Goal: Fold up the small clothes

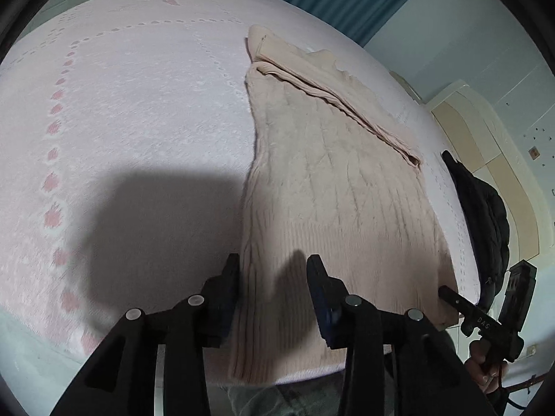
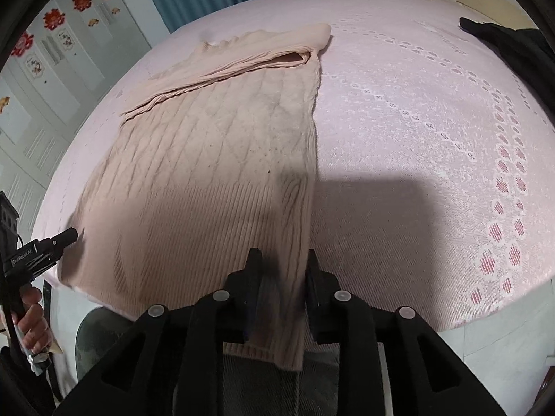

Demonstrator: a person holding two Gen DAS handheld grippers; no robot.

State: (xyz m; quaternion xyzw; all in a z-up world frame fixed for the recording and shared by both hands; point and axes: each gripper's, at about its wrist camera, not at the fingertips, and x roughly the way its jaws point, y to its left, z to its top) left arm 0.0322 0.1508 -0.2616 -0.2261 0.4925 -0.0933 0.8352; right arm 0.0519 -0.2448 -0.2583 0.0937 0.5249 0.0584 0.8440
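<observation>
A beige cable-knit sweater (image 1: 333,187) lies flat on the pink bed, with its sleeves folded across the upper part; it also shows in the right wrist view (image 2: 215,159). My left gripper (image 1: 274,270) is open, its fingers astride the sweater's hem at its left corner. My right gripper (image 2: 282,267) is open, its fingers astride the hem at the sweater's right corner. The hem hangs over the bed's near edge. The right gripper also shows in the left wrist view (image 1: 451,294), and the left gripper shows in the right wrist view (image 2: 66,237).
The pink patterned bedspread (image 1: 138,121) covers the bed, also seen in the right wrist view (image 2: 416,121). A dark garment (image 1: 485,215) lies at the bed's right edge and shows in the right wrist view (image 2: 513,45). Curtain and wardrobe stand behind.
</observation>
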